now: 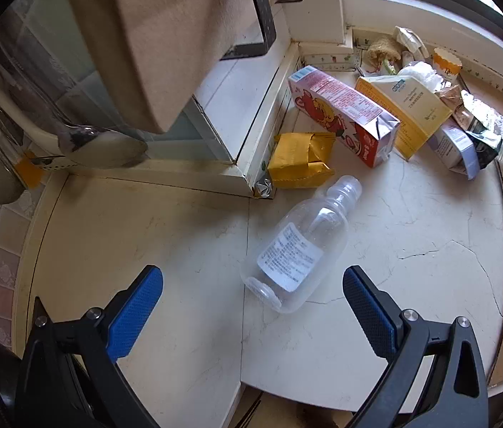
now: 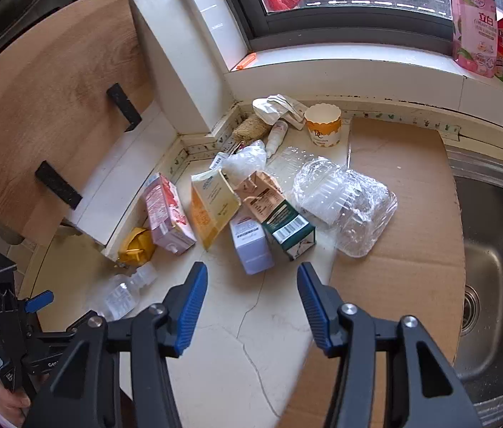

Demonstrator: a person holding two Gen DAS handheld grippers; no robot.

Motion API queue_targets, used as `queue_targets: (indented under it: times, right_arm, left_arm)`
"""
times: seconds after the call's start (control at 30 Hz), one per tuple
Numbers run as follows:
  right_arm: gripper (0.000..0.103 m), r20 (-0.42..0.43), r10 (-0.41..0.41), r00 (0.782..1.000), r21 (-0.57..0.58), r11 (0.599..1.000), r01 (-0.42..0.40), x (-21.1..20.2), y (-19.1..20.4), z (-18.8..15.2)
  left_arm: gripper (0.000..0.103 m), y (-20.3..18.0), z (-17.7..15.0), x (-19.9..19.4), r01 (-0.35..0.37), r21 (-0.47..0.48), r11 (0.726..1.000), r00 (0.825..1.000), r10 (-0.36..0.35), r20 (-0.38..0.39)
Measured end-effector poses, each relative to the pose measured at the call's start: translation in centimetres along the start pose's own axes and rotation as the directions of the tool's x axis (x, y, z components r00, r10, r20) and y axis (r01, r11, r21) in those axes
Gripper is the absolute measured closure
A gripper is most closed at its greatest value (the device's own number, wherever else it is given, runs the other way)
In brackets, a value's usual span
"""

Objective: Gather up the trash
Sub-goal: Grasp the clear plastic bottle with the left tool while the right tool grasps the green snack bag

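Note:
A clear plastic bottle point(image 1: 299, 246) with a white label lies on its side on the cream counter, just ahead of my open, empty left gripper point(image 1: 251, 281). Behind it lie a yellow packet point(image 1: 299, 160), a red and pink carton point(image 1: 344, 114) and a yellow carton point(image 1: 404, 110). My right gripper point(image 2: 251, 285) is open and empty, just short of a white and lilac carton point(image 2: 251, 242) and a green carton point(image 2: 287, 224). The bottle point(image 2: 123, 292) shows at the lower left of the right wrist view, by my left gripper's tool point(image 2: 5, 321).
A crumpled clear plastic tray point(image 2: 344, 199) lies on a cardboard sheet point(image 2: 411, 249). A paper cup point(image 2: 322, 125) and wrappers sit near the window sill. A steel sink point(image 2: 493, 267) is at the right. A wooden board point(image 2: 44, 114) leans at the left.

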State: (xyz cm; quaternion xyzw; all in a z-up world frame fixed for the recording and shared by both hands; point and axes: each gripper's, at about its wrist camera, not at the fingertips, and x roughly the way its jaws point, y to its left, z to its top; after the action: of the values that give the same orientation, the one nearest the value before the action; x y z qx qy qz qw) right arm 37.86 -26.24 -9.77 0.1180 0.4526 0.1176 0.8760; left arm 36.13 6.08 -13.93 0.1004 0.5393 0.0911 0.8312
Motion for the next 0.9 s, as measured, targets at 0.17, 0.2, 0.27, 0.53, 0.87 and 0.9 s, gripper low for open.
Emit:
queue_targets:
  times: [0.17,0.2,0.27,0.53,0.87,0.9]
  right_arm:
    - [0.060,-0.049,-0.023,0.999,-0.042,0.999,0.021,3.7,-1.4,2.2]
    - [0.060,-0.058,-0.027,0.998,-0.057,0.998,0.024,4.4,-1.5,2.5]
    - [0.060,-0.081,-0.040,0.996,-0.090,0.995,0.033,5.8,-1.9,2.8]
    - [0.064,-0.135,-0.031,0.990,-0.177,0.984,0.007,9.0,-1.7,3.1]
    - [0.065,-0.168,0.036,0.985,-0.234,0.969,-0.075,8.9,-1.1,2.5]
    - [0.065,-0.177,0.046,0.983,-0.231,0.969,-0.087,8.8,-1.2,2.3]
  left_arm:
    - [0.003,-0.6,1.2,3.0,0.022,-0.020,1.000,0.999,-0.023,-0.042]
    - [0.003,-0.7,1.4,3.3,0.018,-0.014,1.000,0.999,-0.019,-0.040]
    - [0.003,-1.1,1.8,3.9,0.009,-0.010,1.000,0.999,-0.009,-0.032]
    - [0.003,-1.1,1.7,4.2,-0.005,0.023,1.000,1.000,0.005,-0.014]
    - [0.003,-4.4,1.2,3.9,0.026,0.157,0.987,1.000,-0.025,-0.004]
    - [0.003,-4.8,1.3,3.8,0.029,0.178,0.984,1.000,-0.030,-0.001]
